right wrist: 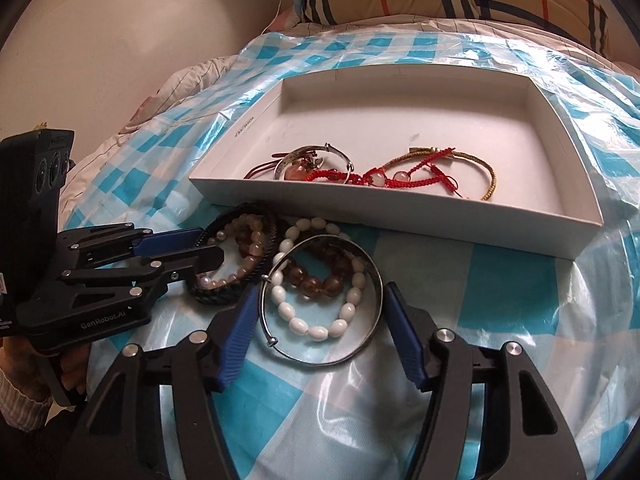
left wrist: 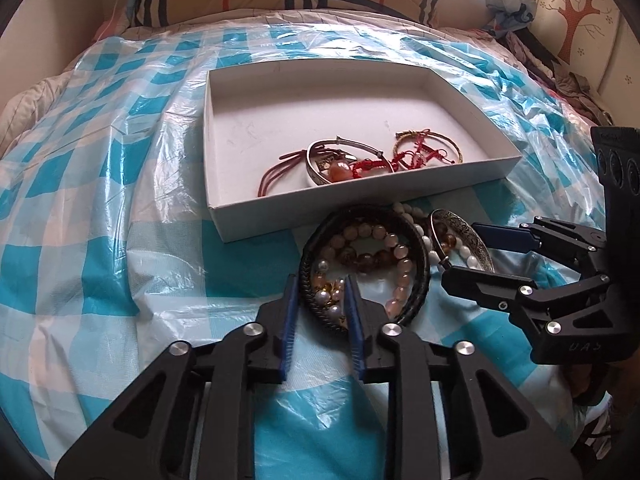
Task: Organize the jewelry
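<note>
Two grippers point down at a heap of bracelets on a blue and white checked sheet (left wrist: 100, 208). The heap lies just in front of the near edge of a white box (left wrist: 224, 128).

The left gripper (left wrist: 320, 284) has its jaws close together. A black braided bracelet (left wrist: 416, 248) crosses between them, with small pearl beads (left wrist: 326, 300) there too. I cannot tell if the pads press on them.

The right gripper (right wrist: 318, 292) is open wide. A thin silver bangle (right wrist: 372, 276) lies between its jaws, with a white bead bracelet (right wrist: 316, 330) inside the ring. The blue pads sit just beside the bangle.

Only the right view shows a hand (right wrist: 24, 364) under the left gripper. Only the left view shows a tree picture (left wrist: 574, 8) far back.

Inside the box, near its front edge, lie a silver bangle (left wrist: 316, 150), red cords (left wrist: 372, 168) and a gold cord ring (left wrist: 452, 142).
</note>
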The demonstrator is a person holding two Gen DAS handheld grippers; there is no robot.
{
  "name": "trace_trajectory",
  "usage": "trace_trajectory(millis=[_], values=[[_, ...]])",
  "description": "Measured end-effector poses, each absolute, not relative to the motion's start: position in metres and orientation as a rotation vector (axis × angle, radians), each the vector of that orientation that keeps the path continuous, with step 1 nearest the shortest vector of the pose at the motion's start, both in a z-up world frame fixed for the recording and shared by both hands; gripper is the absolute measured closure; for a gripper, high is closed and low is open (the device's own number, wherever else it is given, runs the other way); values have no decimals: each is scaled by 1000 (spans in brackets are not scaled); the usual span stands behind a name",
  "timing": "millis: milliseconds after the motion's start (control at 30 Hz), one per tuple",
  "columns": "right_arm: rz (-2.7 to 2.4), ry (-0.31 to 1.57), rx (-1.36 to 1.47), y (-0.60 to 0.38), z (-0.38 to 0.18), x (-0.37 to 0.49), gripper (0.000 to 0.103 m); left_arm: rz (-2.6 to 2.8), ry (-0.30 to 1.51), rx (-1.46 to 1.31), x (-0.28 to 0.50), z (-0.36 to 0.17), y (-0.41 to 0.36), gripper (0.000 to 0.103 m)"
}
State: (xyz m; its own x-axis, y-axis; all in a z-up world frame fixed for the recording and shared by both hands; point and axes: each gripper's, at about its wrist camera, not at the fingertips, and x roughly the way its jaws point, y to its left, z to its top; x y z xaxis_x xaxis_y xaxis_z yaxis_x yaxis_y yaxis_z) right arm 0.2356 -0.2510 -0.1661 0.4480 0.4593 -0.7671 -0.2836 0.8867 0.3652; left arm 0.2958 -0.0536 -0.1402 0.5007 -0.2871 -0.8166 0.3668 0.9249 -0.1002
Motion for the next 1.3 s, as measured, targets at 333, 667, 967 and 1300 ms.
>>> trace_trajectory(millis=[333, 667, 967, 1300], values=[[441, 994, 234, -262, -167, 214, 42, -458, 981, 66, 278, -135, -44, 83], [431, 991, 180, -254, -171, 213, 38, -425, 984, 26, 291, -141, -42, 77], [428, 958, 222, -261, -170, 211, 42, -460, 943, 18, 281, -131, -43, 94], [430, 957, 233, -263, -171, 211, 42, -449, 978, 26, 283, -140, -44, 94]])
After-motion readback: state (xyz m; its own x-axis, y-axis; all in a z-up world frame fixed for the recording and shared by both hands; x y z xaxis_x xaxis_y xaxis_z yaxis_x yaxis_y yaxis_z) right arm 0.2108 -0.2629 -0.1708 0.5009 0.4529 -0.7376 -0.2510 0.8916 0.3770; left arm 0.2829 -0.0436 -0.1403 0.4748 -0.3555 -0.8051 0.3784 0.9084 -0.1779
